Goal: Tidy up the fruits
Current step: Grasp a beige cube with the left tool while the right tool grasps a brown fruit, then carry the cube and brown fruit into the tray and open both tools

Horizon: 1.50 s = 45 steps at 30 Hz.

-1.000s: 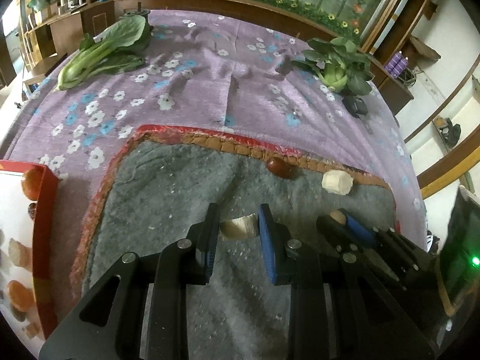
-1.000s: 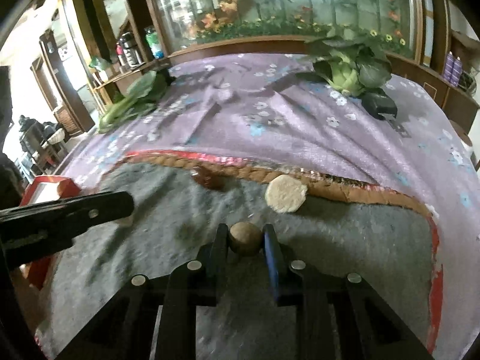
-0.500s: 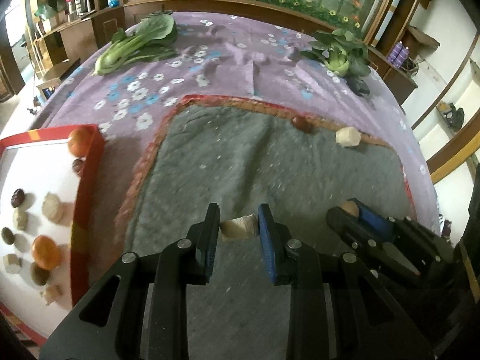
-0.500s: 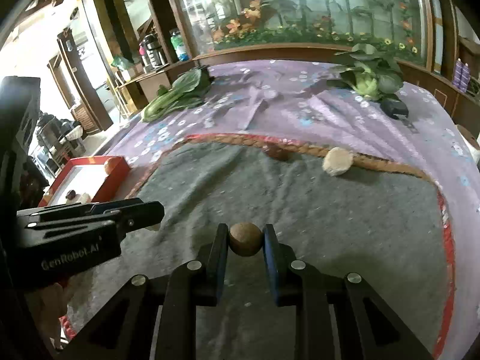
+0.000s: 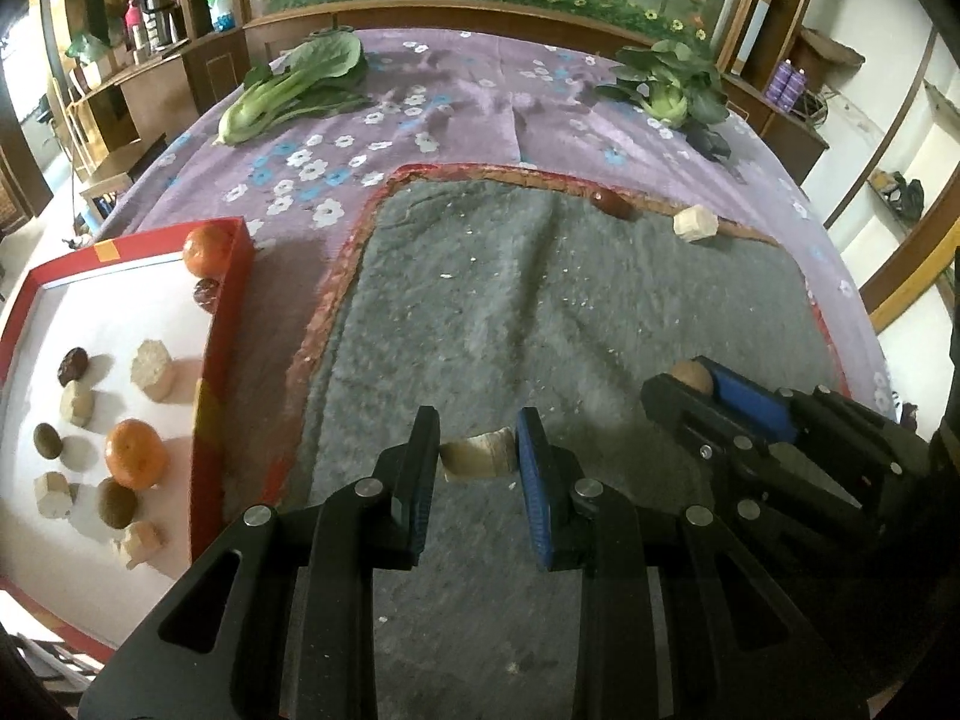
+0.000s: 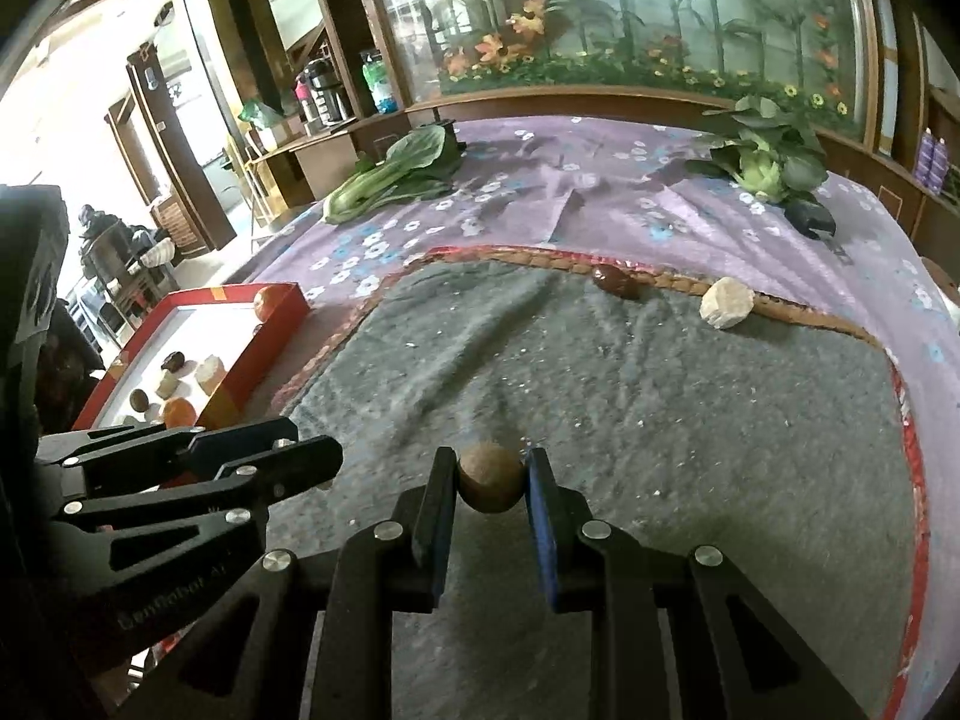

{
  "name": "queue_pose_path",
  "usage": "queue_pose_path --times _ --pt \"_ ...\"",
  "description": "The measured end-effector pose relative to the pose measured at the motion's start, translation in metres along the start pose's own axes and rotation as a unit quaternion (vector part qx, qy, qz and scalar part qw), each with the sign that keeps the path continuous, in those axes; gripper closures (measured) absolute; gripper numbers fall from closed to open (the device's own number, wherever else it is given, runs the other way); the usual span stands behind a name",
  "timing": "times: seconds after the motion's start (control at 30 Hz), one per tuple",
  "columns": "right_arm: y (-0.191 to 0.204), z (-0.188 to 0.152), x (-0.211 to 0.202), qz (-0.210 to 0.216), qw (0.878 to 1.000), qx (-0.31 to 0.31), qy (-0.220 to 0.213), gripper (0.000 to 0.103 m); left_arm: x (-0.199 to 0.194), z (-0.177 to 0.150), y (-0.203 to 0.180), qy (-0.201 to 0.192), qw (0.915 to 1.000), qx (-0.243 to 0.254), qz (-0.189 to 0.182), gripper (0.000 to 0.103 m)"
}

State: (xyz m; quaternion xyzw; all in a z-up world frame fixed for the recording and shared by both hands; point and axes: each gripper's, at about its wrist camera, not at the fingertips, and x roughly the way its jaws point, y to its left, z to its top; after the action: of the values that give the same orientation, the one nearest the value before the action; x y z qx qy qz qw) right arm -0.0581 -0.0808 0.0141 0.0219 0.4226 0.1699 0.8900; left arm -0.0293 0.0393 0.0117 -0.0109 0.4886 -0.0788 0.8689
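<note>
In the left wrist view the left gripper [image 5: 477,456] sits at lower centre, its fingers closed on a pale chunk [image 5: 478,456] held above the grey mat [image 5: 540,312]. At the right edge of that view the right gripper [image 5: 690,381] reaches in, its fingers pinching a round brown fruit [image 5: 691,377]. The right wrist view shows the same grip at lower centre: the brown fruit [image 6: 491,477] is clamped between the two pads of the right gripper [image 6: 491,480], while the left gripper [image 6: 324,456] enters from the lower left, its held piece hidden from this angle. The red tray [image 5: 222,324] lies at the left of the left wrist view, on the purple floral cloth [image 5: 456,102] just beside the mat. On its white floor lie two oranges, one in the far corner [image 5: 207,249] and one nearer the camera [image 5: 135,453], with several pale chunks and small dark and brown fruits scattered around them. At the mat's far border, upper right of the left wrist view, a dark red fruit [image 5: 611,203] and another pale chunk [image 5: 695,222] lie near each other but apart. On the cloth beyond, a bok choy [image 5: 294,90] lies at upper left and a leafy kohlrabi-like vegetable [image 5: 669,90] at upper right.
</note>
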Motion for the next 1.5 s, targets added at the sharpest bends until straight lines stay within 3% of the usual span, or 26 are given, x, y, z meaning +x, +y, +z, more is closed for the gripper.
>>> queue_pose_path --times 0.47,0.97,1.5 --pt "0.053 0.006 0.012 0.028 0.999 -0.043 0.01 0.081 -0.024 -0.012 0.061 -0.019 0.9986 -0.043 0.024 0.078" --pt "0.14 0.033 0.044 0.074 0.991 -0.107 0.014 0.081 -0.042 -0.017 0.154 -0.039 0.9891 -0.11 0.09 0.078" --pt "0.21 0.059 0.089 0.117 0.98 -0.155 0.036 0.081 -0.049 -0.035 0.199 -0.036 0.9832 -0.137 0.115 0.078"
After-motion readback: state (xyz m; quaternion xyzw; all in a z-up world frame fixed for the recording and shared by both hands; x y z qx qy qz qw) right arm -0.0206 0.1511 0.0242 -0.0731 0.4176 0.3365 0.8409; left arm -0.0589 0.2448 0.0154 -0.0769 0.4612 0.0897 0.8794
